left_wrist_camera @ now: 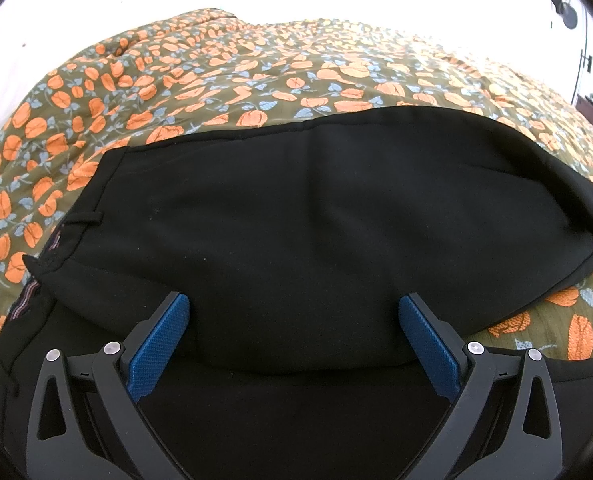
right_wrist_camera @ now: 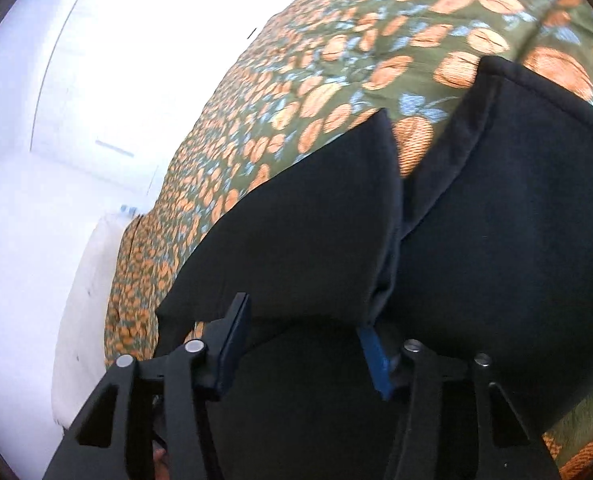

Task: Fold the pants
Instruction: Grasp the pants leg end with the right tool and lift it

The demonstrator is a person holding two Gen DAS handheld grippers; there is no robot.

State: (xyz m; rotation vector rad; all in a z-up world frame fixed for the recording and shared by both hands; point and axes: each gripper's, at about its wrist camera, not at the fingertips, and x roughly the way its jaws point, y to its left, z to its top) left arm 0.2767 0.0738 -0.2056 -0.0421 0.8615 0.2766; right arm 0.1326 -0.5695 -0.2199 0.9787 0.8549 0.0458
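Note:
Black pants [left_wrist_camera: 296, 216] lie on a bed under a floral quilt [left_wrist_camera: 216, 68]. In the left wrist view the waistband with a belt loop [left_wrist_camera: 84, 220] is at the left, and a folded layer lies across the lower one. My left gripper [left_wrist_camera: 294, 312] is open, its blue pads [left_wrist_camera: 160, 344] spread wide just above the black cloth. In the right wrist view the two leg ends of the pants [right_wrist_camera: 308, 216] lie side by side with a gap between them. My right gripper [right_wrist_camera: 304, 320] is open over the left leg end, its blue pad [right_wrist_camera: 376, 360] by the gap.
The olive quilt with orange flowers [right_wrist_camera: 336, 60] covers the bed all around the pants. A white wall and door [right_wrist_camera: 76, 80] lie past the bed's edge on the left of the right wrist view. A white mattress edge [right_wrist_camera: 80, 300] shows below the quilt.

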